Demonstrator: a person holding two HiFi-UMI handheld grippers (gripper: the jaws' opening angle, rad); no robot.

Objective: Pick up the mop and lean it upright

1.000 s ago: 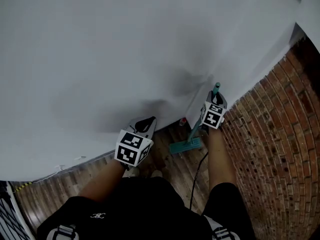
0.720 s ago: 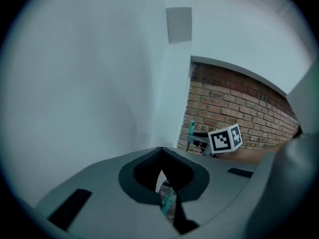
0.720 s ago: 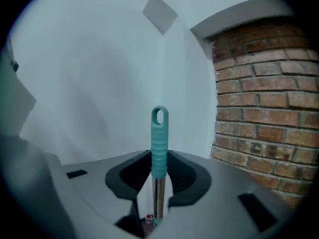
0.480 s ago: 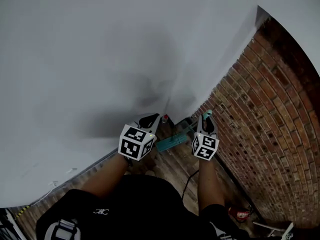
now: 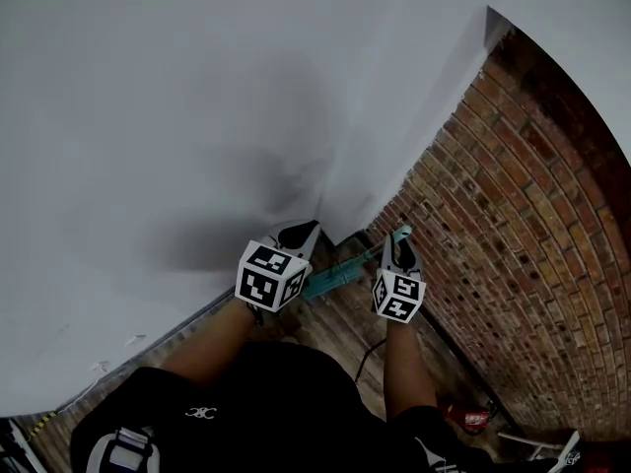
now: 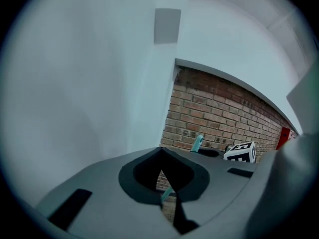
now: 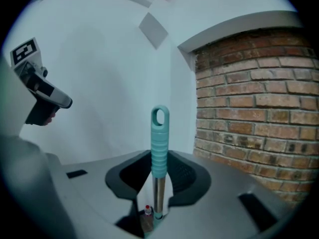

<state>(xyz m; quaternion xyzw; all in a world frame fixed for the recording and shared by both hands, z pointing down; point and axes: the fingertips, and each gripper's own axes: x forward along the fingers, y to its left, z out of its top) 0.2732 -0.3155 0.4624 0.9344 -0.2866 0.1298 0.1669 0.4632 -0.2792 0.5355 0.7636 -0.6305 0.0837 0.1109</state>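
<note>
The mop has a teal ribbed handle (image 7: 159,143) on a metal pole (image 7: 158,195) and a flat teal head (image 5: 325,282) on the wood floor. My right gripper (image 7: 159,183) is shut on the pole just under the teal grip, and the mop stands nearly upright. In the head view the right gripper (image 5: 401,249) holds the handle top (image 5: 400,234) close to the brick wall. My left gripper (image 5: 296,235) hovers left of the mop, shut, with nothing in it. The left gripper view catches the handle (image 6: 198,143) and the right gripper's marker cube (image 6: 240,152).
A white wall (image 5: 197,116) meets a brick wall (image 5: 513,195) in a corner just behind the mop. A small red-capped bottle (image 7: 147,211) stands on the floor by the mop head. A black cable (image 5: 370,348) and a red object (image 5: 458,417) lie on the wood floor (image 5: 340,328).
The right gripper has carried the mop handle toward the brick wall and the corner. The head view has swung right, showing more brick. The left gripper stayed beside the mop.
</note>
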